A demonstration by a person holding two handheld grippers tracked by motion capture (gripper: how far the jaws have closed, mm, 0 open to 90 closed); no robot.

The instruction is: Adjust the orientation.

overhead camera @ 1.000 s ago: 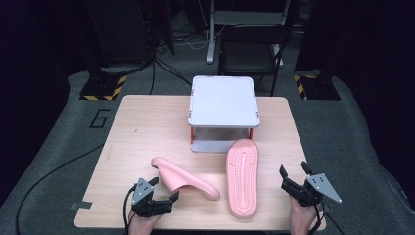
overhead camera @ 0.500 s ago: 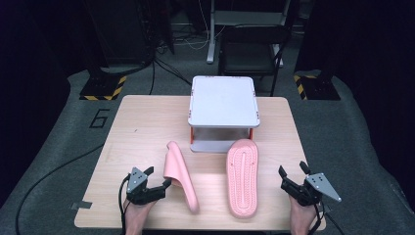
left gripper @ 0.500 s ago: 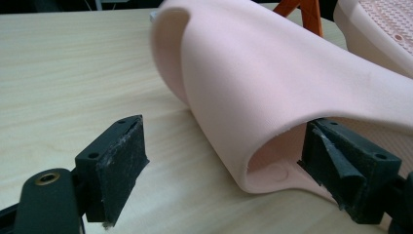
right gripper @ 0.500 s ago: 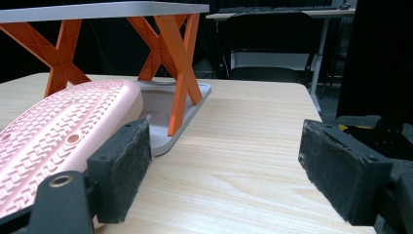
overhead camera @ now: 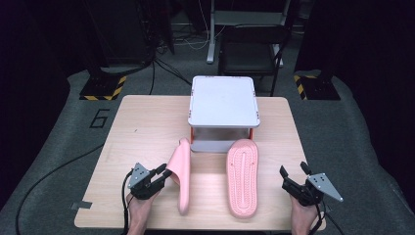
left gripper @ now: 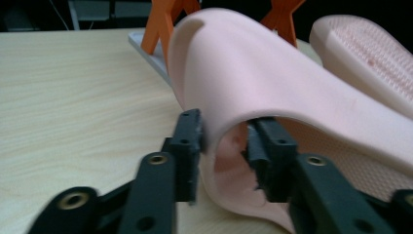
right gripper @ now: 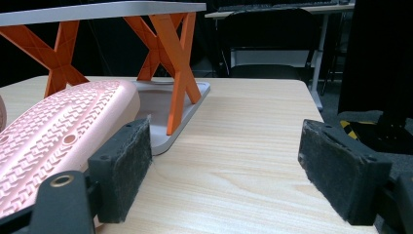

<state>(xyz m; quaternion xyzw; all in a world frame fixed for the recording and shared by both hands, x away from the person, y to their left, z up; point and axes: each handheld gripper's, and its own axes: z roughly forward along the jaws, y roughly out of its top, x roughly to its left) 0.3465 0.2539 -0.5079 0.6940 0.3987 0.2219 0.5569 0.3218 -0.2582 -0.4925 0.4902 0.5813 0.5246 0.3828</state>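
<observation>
You had the left slipper (overhead camera: 180, 174) by its strap, tipped up on its edge on the bench (overhead camera: 147, 122), its toe close to the base of the small white rack (overhead camera: 224, 95). In the left gripper view the left gripper (left gripper: 224, 146) had its fingers (left gripper: 189, 141) clenched on the strap's rim, one outside and one inside the opening; they had just been closing onto it. The other slipper (overhead camera: 242, 176) lay sole-up just beside it, apart from the first, with its toe at the rack's base too. Your right gripper (overhead camera: 293, 177) waited near that slipper's outer side, its fingers (right gripper: 122, 163) spread wide and holding nothing.

By my reading, the job was barely begun: one slipper gripped, neither yet placed on the rack.

The rack's orange legs (left gripper: 163, 22) stood close ahead of the held slipper. Bare bench lay open to its left, while both slippers' heels lay near the front edge.
</observation>
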